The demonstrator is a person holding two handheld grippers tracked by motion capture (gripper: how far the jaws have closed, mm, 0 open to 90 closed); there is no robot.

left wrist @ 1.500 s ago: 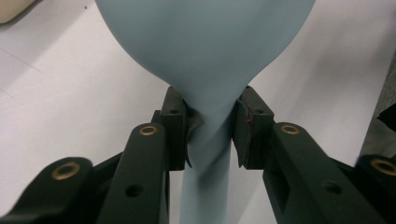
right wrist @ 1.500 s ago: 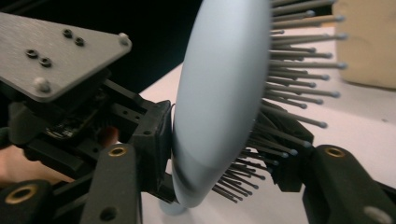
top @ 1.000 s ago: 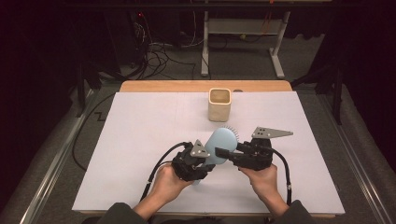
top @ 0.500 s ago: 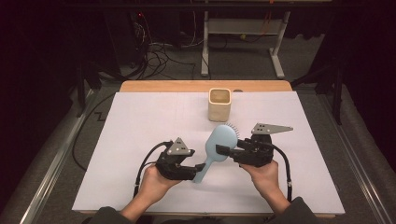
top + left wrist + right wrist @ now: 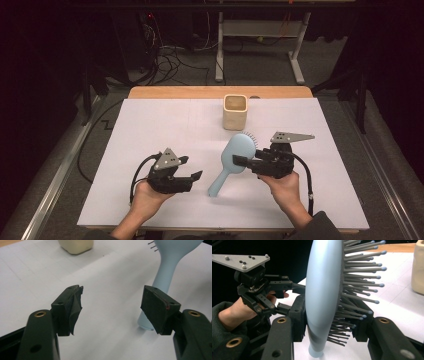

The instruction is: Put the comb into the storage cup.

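High view: right hand-held gripper point(image 5: 239, 160) pinching light-blue hairbrush point(image 5: 235, 159) at its head, handle end down on white surface point(image 5: 150, 130). Left hand-held gripper point(image 5: 192, 176) just beside handle, jaws just opened, spread, nothing between. Handover to right side judged complete; placing into beige cup point(image 5: 235, 111) probably remaining.

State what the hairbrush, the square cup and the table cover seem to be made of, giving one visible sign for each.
Hairbrush: probably moulded plastic, pale blue, smooth with a soft sheen; its bristles are thin grey pins with rounded tips.
Square cup: cream, matt, thick rounded walls; ceramic or plastic, the look leaves it open.
Table cover: white, flat, matt sheet, likely paper, with faint fold lines; a wood-coloured edge shows behind it.
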